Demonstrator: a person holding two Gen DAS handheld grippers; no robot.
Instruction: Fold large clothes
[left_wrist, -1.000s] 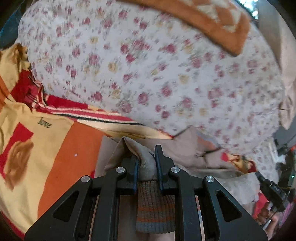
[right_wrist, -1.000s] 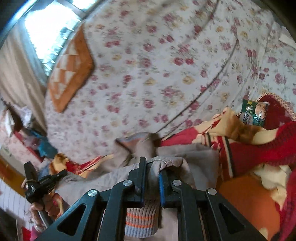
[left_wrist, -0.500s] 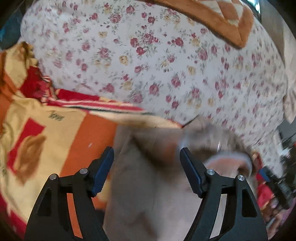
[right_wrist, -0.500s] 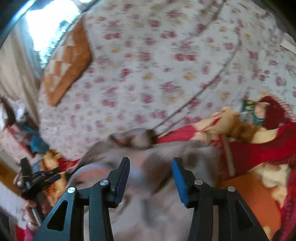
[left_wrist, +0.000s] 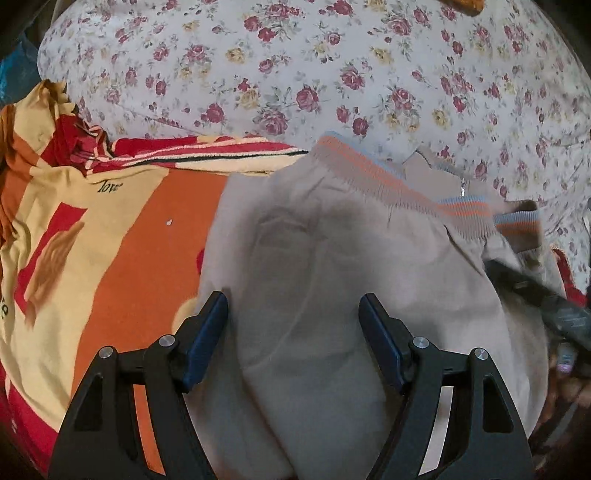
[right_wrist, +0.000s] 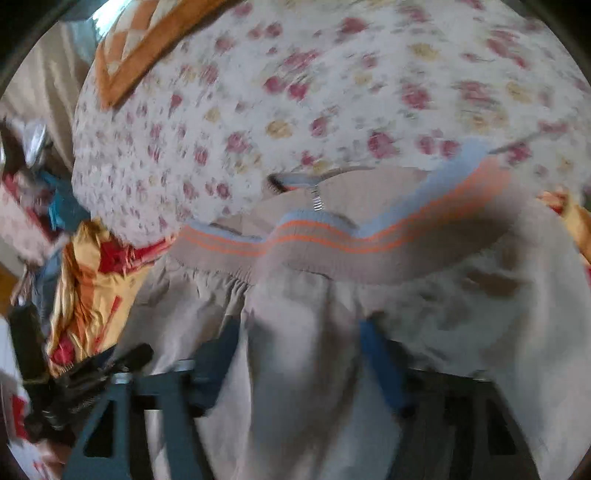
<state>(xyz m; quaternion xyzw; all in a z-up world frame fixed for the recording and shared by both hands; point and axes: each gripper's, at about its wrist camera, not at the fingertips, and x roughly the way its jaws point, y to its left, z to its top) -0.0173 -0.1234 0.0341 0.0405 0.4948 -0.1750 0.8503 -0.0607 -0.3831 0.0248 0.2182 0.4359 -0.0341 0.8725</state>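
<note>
A beige jacket (left_wrist: 332, 240) lies spread on the bed, its ribbed hem (left_wrist: 373, 177) striped orange and blue along the far edge. My left gripper (left_wrist: 291, 297) hovers over the jacket's near part, open wide, its blue pads clear of the cloth. The right wrist view is blurred. It shows the same jacket (right_wrist: 461, 302), the hem (right_wrist: 332, 251) and a zipper pull (right_wrist: 316, 201). My right gripper (right_wrist: 297, 326) is low over the fabric with its jaws opening. A fold of cloth rises between the pads, which do not press on it.
An orange, yellow and red blanket (left_wrist: 122, 240) lies under the jacket and to its left. The floral bedsheet (left_wrist: 295, 74) stretches beyond it. An orange patterned cushion (right_wrist: 136, 48) lies at the far end. Each gripper's dark frame shows at the other view's edge (left_wrist: 535, 295) (right_wrist: 92, 373).
A second ago both grippers were shut on bunched beige fabric at the ribbed hem. Both have let go and opened, and the jacket has dropped and spread flat. Both grippers have sunk closer to it.
</note>
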